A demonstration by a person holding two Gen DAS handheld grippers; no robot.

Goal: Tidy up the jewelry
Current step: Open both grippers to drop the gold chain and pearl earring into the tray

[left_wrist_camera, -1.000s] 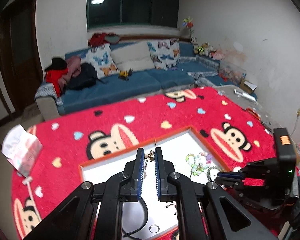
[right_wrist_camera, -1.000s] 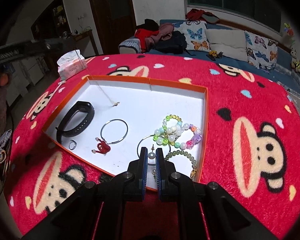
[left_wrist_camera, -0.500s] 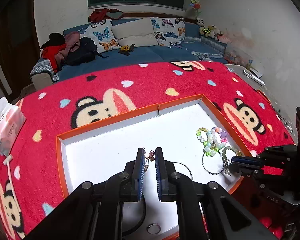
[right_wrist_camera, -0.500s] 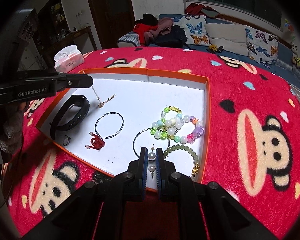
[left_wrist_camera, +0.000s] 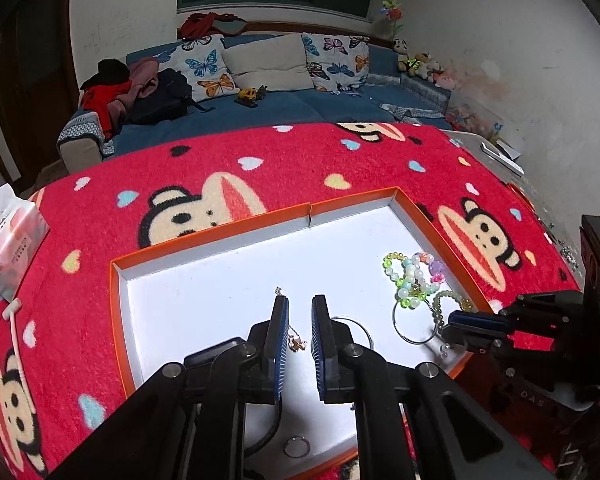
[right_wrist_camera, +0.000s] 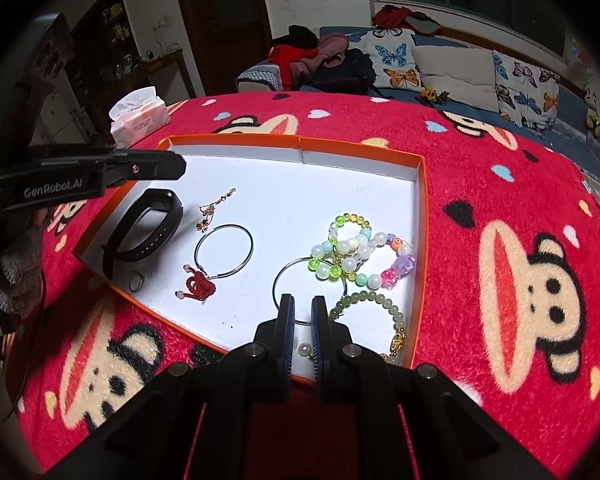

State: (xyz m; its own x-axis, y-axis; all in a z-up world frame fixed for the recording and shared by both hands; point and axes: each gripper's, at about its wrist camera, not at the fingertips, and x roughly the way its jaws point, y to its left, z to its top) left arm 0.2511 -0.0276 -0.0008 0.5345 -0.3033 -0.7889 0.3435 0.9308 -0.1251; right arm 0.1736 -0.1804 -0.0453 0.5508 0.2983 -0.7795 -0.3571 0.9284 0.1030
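Gold chain (right_wrist_camera: 216, 210) laid in tray (right_wrist_camera: 236, 144), left hand-held gripper (left_wrist_camera: 300, 312) nearly closed, empty; right hand-held gripper (right_wrist_camera: 303, 312) likewise above pearl earring (right_wrist_camera: 303, 347), for sorting.

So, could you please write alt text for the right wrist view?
A white tray with an orange rim sits on a red monkey-print blanket, holding bead bracelets, wire hoops, a black wristband and a gold chain. The right claw pinches a pearl earring; the left claw hovers top left.
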